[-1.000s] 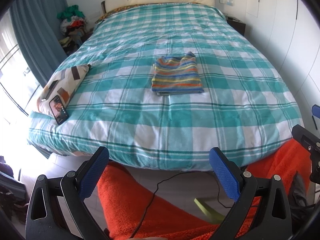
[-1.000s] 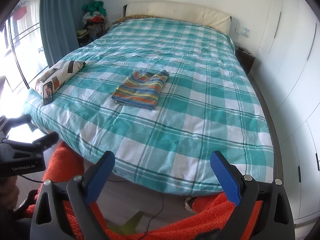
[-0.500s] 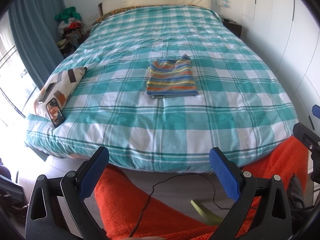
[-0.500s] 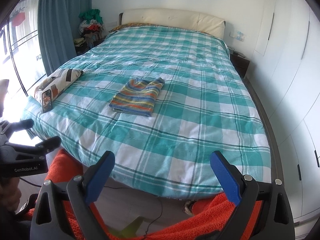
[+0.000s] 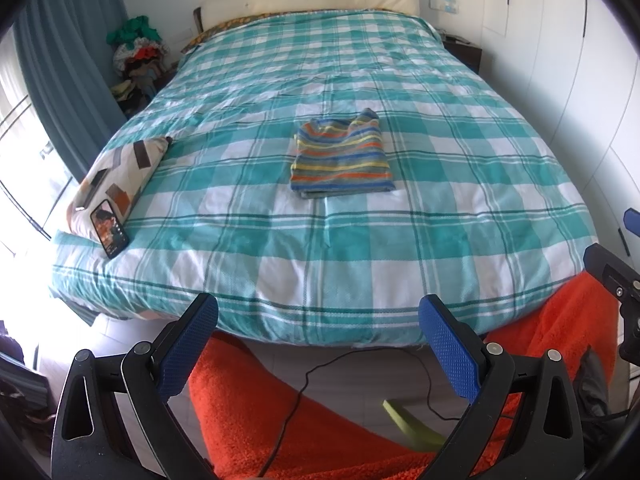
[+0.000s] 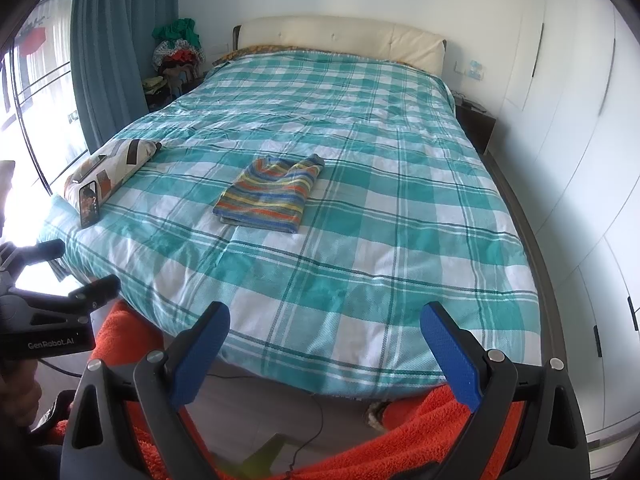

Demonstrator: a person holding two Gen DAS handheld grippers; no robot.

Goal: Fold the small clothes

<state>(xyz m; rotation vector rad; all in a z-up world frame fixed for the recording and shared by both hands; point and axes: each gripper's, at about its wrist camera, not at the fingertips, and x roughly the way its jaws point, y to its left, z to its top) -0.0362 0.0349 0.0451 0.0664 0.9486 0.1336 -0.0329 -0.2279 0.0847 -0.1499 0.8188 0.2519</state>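
A small striped garment lies folded into a neat rectangle in the middle of the bed with the teal checked cover. It also shows in the right wrist view. My left gripper is open and empty, held off the foot of the bed, far from the garment. My right gripper is open and empty too, held off the foot of the bed to the right. The left gripper's body shows at the left of the right wrist view.
A patterned pillow with a phone leaning on it lies at the bed's left edge. Orange fabric and a black cable are below the grippers. A curtain, a clothes pile and white wardrobes flank the bed.
Both grippers have drawn back and risen a little from the bed, so the folded garment looks farther off. Both stay open and empty.
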